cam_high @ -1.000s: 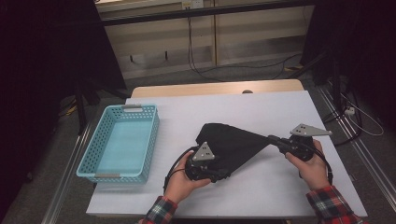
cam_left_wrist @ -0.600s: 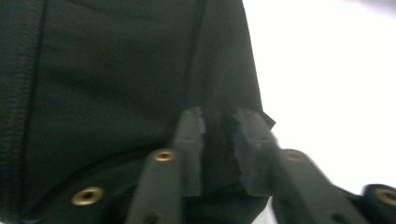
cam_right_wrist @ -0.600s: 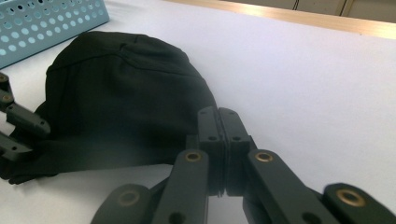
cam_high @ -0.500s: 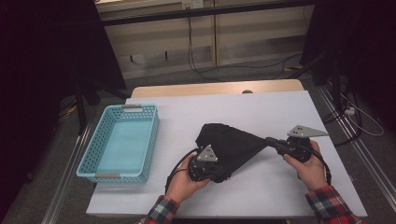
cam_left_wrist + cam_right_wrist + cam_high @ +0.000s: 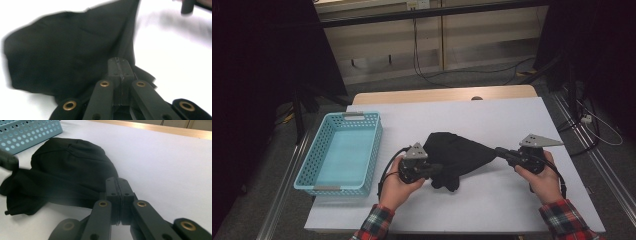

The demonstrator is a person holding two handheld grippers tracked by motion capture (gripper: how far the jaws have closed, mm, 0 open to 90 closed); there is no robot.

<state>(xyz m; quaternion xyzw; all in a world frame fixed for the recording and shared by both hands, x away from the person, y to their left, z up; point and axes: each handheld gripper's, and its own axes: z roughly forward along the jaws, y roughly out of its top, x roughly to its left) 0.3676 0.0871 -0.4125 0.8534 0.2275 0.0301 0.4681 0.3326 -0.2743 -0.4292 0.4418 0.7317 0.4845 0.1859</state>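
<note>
Stretching a black cloth (image 5: 457,152) between two grippers on the table (image 5: 492,117).
Left gripper (image 5: 438,169) is pinching its near corner, jaws just closed; right gripper (image 5: 501,151) is clamping the far corner, beside the basket (image 5: 317,175).

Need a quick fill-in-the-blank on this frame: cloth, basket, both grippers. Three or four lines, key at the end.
1. The cloth on the table is ____ in colour.
2. The light blue basket lies on the side of the person's ____ gripper.
3. The fingers of the right gripper are ____ on the cloth.
4. Inside the basket there is ____.

Missing words: black; left; shut; nothing
</note>
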